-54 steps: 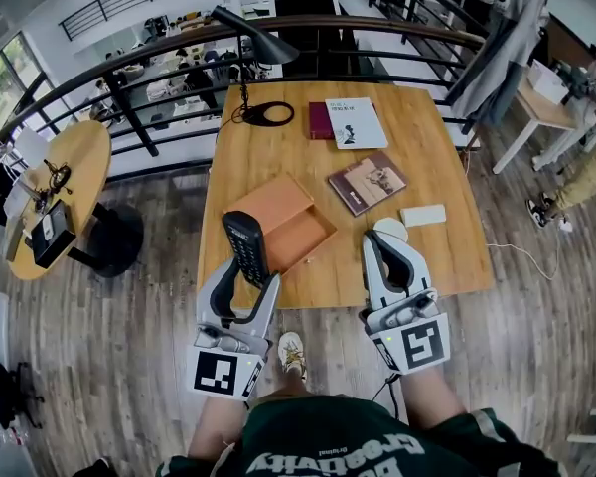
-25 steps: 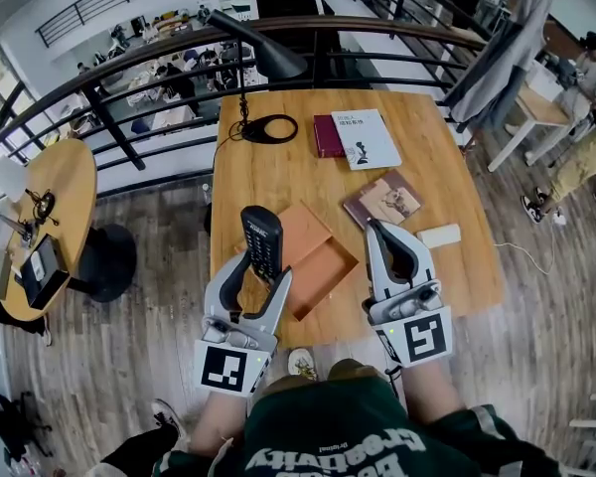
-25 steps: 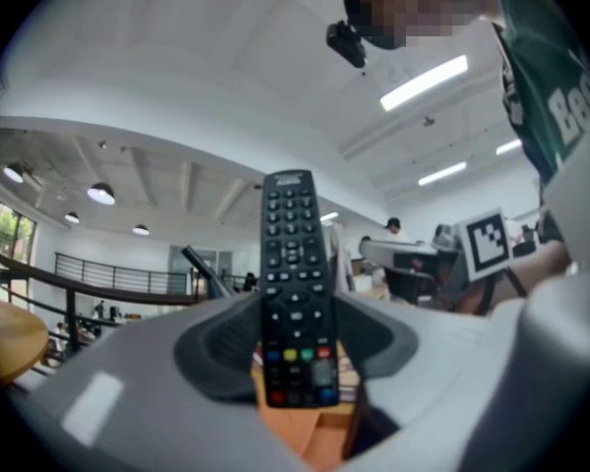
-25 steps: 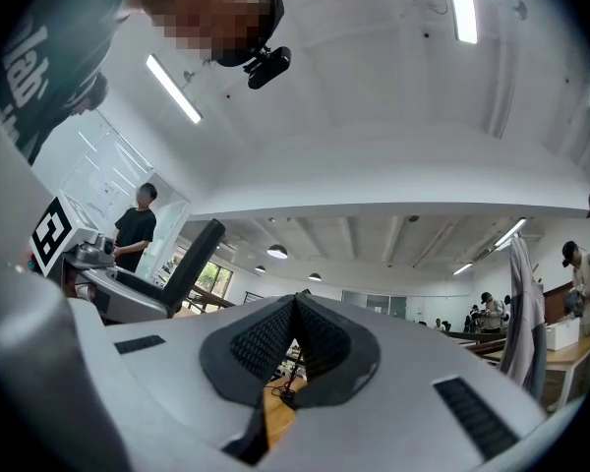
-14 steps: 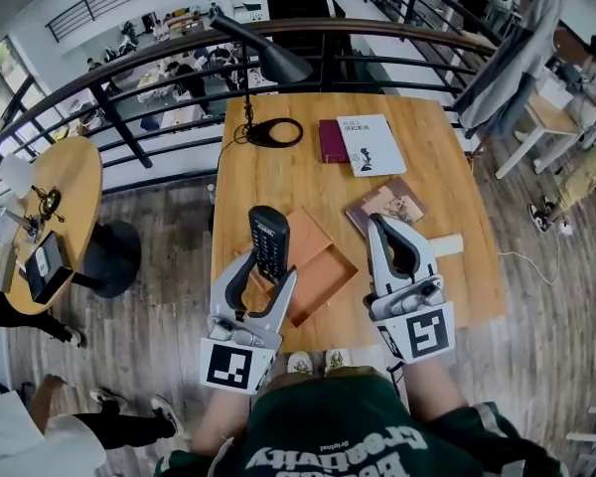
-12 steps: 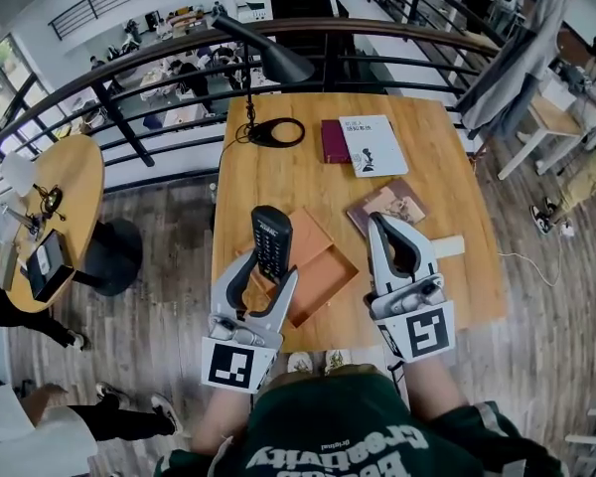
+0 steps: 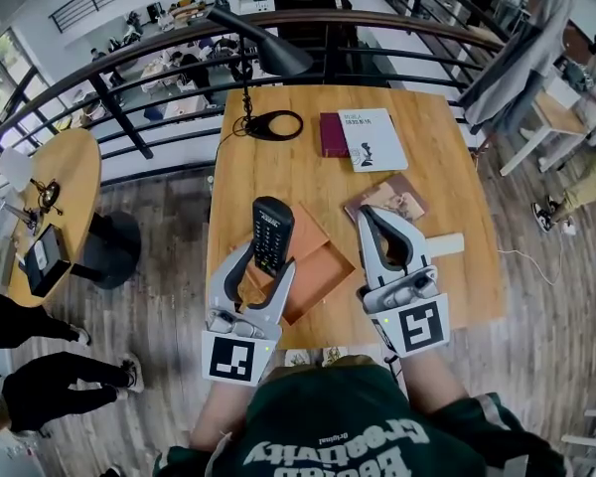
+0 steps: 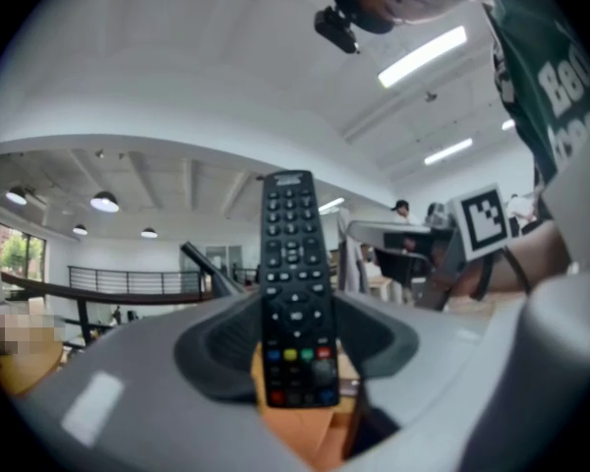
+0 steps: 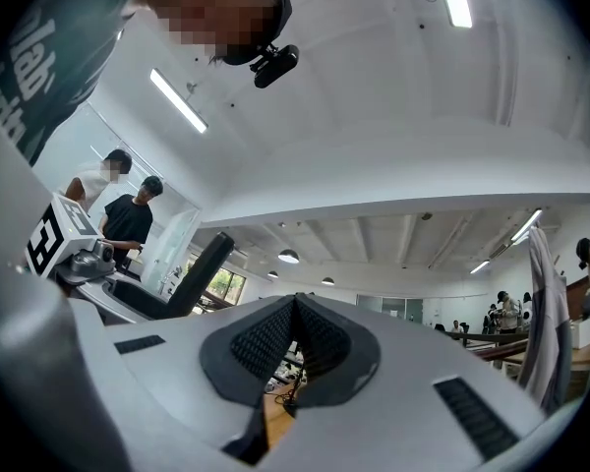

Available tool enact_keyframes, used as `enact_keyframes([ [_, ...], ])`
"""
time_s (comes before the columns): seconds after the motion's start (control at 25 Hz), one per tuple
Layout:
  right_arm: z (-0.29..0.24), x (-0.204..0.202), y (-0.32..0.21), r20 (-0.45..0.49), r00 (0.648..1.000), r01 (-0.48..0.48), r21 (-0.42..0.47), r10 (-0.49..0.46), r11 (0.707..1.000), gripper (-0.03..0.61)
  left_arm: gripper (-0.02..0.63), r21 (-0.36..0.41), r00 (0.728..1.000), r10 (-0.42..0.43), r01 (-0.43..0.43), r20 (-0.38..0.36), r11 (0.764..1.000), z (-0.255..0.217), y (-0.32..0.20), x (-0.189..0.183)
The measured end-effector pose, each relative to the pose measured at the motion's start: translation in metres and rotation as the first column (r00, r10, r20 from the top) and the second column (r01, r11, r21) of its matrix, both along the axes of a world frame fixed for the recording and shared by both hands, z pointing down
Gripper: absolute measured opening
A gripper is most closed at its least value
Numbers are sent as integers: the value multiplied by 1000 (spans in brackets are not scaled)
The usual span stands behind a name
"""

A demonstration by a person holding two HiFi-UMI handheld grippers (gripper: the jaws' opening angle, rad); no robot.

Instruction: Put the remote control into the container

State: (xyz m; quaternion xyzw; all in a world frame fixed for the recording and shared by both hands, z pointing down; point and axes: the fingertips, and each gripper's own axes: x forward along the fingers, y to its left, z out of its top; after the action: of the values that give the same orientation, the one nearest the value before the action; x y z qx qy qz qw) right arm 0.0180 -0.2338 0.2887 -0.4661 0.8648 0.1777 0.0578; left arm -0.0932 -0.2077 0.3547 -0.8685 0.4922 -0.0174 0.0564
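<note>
The black remote control (image 7: 272,232) stands upright, buttons toward me, with my left gripper (image 7: 267,257) shut on its lower end. It hangs over the left part of the orange-brown container (image 7: 325,266), an open shallow box on the wooden table (image 7: 308,172). In the left gripper view the remote (image 8: 293,283) rises between the two jaws of the left gripper (image 8: 295,357), with the orange box showing beneath it. My right gripper (image 7: 371,217) is shut and holds nothing, just right of the container. The right gripper (image 9: 295,334) has its pads pressed together in its own view.
A desk lamp's round base (image 7: 274,125) sits at the table's far left. Two books (image 7: 371,137) lie at the back, another book (image 7: 391,199) and a small white object (image 7: 445,243) to the right. A round side table (image 7: 50,197) and a person's legs (image 7: 40,376) are at the left.
My left gripper has carried the remote a little right and forward, from the table's front left to above the container. The right gripper stays shut near the container's right side.
</note>
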Motion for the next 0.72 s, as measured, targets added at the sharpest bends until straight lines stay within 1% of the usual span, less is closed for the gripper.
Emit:
enact_keyframes([
  [0.2,5,2,-4,3,1000,-3,-6,3,1000,15,229,-20,1000,23,-23,21,1000,13,-3,9],
  [0.4,7,2,-2,4,1000,-2,-6,2,1000,15,229,-72,997,53,-50,48,996,37,-4,22],
  [0.52,7,1,-1,2,1000,2,-3,-2,1000,15,229,-101,994,74,-65,82,993,52,-3,26],
  [0.72,6,4,1,8,1000,-13,-9,13,1000,15,229,-155,992,82,-67,92,986,75,-5,30],
])
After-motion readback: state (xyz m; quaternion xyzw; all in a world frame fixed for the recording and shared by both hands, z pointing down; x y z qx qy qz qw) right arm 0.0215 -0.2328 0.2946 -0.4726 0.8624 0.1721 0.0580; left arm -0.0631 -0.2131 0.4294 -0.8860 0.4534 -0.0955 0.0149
